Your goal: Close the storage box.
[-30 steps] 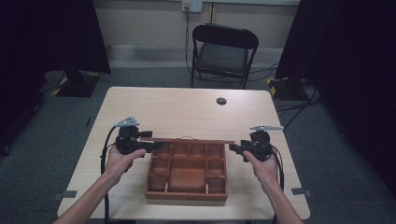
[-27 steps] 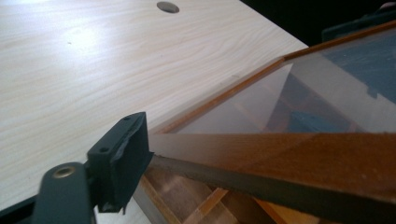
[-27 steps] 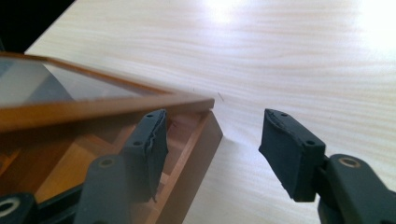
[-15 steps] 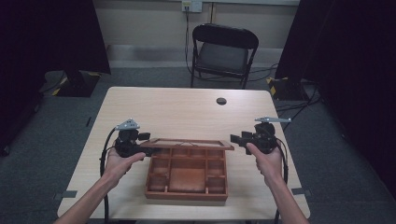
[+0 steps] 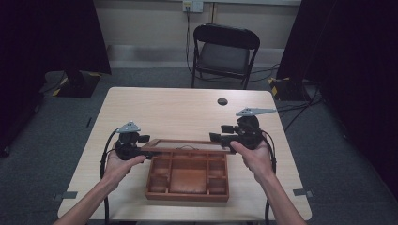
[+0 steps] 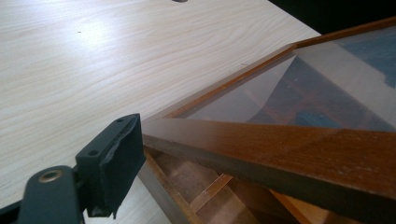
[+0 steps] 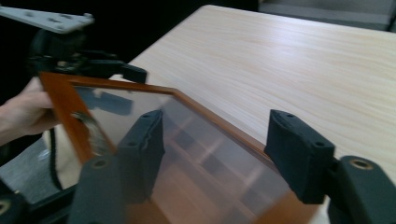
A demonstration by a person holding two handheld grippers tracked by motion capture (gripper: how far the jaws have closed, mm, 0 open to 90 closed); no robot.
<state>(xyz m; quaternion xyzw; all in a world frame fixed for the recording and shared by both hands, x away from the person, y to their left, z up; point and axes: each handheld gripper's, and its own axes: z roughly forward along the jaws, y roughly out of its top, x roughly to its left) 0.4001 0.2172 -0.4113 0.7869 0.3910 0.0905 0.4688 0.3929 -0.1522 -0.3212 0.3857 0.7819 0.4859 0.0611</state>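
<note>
A wooden box [image 5: 187,196] with several compartments sits near the table's front edge. Its glass lid [image 5: 187,142] in a wooden frame hangs tilted above the box's far side, right end higher. My left gripper [image 5: 146,149] is at the lid's left end. One pad [image 6: 116,154] presses on the frame's corner [image 6: 289,149], and the frame hides the other jaw. Those jaws have just been opening around the frame. My right gripper [image 5: 217,138] holds the lid's right end. In the right gripper view, the frame [image 7: 60,100] runs between that gripper's [image 7: 219,140] jaws, which have opened slightly further.
The light wood table [image 5: 164,112] has free room behind the box. A small dark round object [image 5: 222,101] lies near its far edge. A black folding chair [image 5: 225,51] stands beyond the table. Dark curtains hang on both sides, and cables trail from the grippers.
My right hand has risen, taking the lid's right end up off the box. The lid now tilts. My left hand has stayed in place.
</note>
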